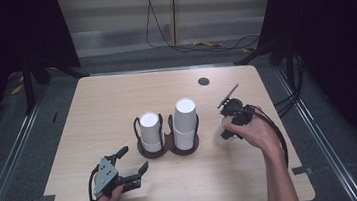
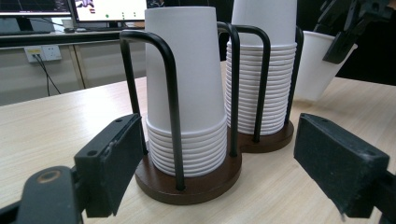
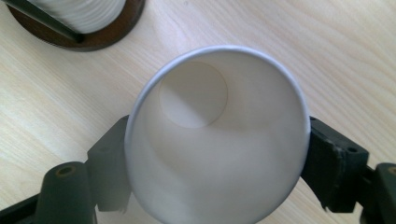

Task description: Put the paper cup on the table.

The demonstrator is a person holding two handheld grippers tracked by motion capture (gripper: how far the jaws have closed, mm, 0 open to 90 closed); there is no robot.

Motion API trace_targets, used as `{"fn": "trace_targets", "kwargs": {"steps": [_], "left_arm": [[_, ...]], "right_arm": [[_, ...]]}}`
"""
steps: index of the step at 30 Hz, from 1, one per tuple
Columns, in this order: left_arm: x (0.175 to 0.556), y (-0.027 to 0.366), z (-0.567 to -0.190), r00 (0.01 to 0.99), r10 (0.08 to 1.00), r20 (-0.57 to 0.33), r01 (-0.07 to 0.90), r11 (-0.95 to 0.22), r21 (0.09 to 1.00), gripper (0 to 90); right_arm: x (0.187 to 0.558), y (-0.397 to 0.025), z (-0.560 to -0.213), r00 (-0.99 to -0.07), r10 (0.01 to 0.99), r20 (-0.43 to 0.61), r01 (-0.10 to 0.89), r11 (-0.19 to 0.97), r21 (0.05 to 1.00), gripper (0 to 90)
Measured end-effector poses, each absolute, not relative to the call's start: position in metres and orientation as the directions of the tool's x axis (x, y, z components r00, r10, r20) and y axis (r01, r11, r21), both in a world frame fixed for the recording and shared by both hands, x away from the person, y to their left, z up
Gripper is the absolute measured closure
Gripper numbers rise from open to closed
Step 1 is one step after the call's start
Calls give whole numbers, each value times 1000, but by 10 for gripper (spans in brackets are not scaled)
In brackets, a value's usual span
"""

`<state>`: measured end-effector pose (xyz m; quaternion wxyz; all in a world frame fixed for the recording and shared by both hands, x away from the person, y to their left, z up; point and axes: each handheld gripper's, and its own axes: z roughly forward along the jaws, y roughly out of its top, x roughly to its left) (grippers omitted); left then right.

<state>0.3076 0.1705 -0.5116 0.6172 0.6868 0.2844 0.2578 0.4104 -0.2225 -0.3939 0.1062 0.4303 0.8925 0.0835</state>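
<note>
A dark brown two-post cup holder [image 1: 167,149] stands mid-table with black wire loops. Its left stack of white paper cups [image 1: 150,131] is shorter than the right stack [image 1: 185,122]. To the right of the holder, my right gripper [image 1: 227,125] is shut on a single white paper cup [image 1: 219,137]. That cup [image 3: 219,140] sits between the jaws with its open mouth toward the camera. It [image 2: 317,65] leans, with its base close to the table top. My left gripper [image 1: 134,158] stands open at the front left, pointing at the holder [image 2: 187,186], with nothing between its pads [image 2: 112,163].
The light wooden table [image 1: 116,102] has a small dark round hole [image 1: 203,81] near its far right. Cables lie on the floor beyond the far edge. Bare wood surrounds the holder on all sides.
</note>
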Motion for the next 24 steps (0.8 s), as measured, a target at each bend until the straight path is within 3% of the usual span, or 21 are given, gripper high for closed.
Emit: {"fn": "trace_targets", "kwargs": {"steps": [13, 24], "left_arm": [[307, 170, -511, 711, 703, 12, 71, -89, 993, 156], [307, 170, -511, 714, 700, 9, 73, -88, 993, 156]], "right_arm": [[419, -221, -409, -587, 801, -115, 770, 597, 227, 180], [418, -223, -418, -578, 813, -75, 765, 572, 296, 143]]}}
